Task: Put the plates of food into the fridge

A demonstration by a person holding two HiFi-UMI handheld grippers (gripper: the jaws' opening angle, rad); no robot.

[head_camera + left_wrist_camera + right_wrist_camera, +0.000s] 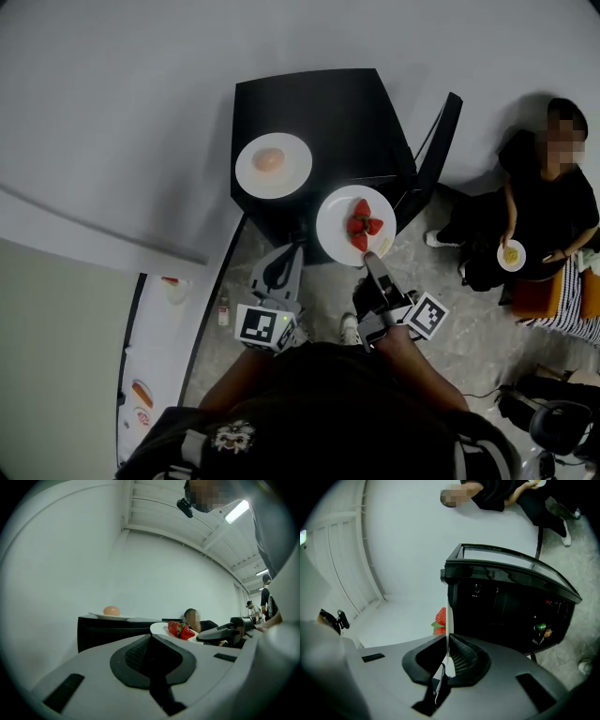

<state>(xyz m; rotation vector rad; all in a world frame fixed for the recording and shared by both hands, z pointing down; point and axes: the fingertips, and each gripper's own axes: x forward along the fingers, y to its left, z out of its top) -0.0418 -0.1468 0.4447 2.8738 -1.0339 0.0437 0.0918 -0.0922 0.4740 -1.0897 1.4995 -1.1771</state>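
Note:
A white plate of strawberries (356, 225) hangs just off the front right corner of the black fridge (319, 112), and my right gripper (368, 256) is shut on its near rim. In the right gripper view the plate (447, 620) stands edge-on between the jaws of my right gripper (448, 645), with the strawberries (440, 619) just to its left. A second white plate with a round peach-coloured food (272, 161) rests on the fridge top. My left gripper (286, 260) hovers below the fridge's front edge, shut and empty. In its own view my left gripper (151, 643) points at both plates.
A dark panel, apparently the fridge door (441, 136), juts out on the right. Cans show inside the fridge (541, 629). A seated person (544, 202) at the far right holds a small plate (511, 255). A white counter (155, 356) runs along the lower left.

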